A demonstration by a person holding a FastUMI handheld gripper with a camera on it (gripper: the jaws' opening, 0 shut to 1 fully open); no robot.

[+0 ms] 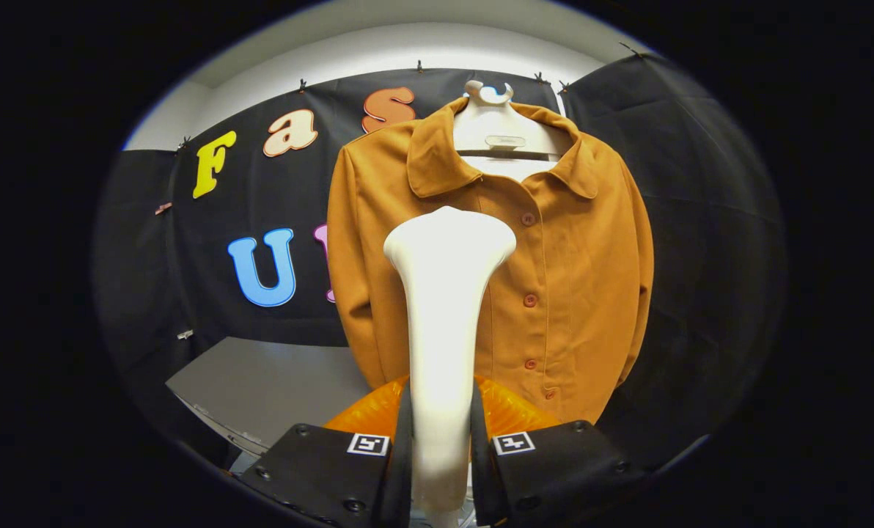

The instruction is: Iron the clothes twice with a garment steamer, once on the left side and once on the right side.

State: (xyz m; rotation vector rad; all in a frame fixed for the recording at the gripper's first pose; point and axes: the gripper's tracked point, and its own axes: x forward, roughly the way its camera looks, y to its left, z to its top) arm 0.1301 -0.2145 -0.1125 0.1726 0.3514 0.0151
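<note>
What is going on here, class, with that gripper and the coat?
A handheld two-finger gripper is shut on the handle of a white plastic garment steamer, one black finger on each side. The steamer's wide head points up in front of a mustard-orange buttoned jacket that hangs on a white hanger beyond the fingers. The head sits over the jacket's half beside the button row; contact cannot be judged.

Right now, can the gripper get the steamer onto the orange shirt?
Probably yes. The gripper is shut on the white steamer, whose head points at the orange shirt hanging on the hanger. Nothing appears to stand between them.
</note>
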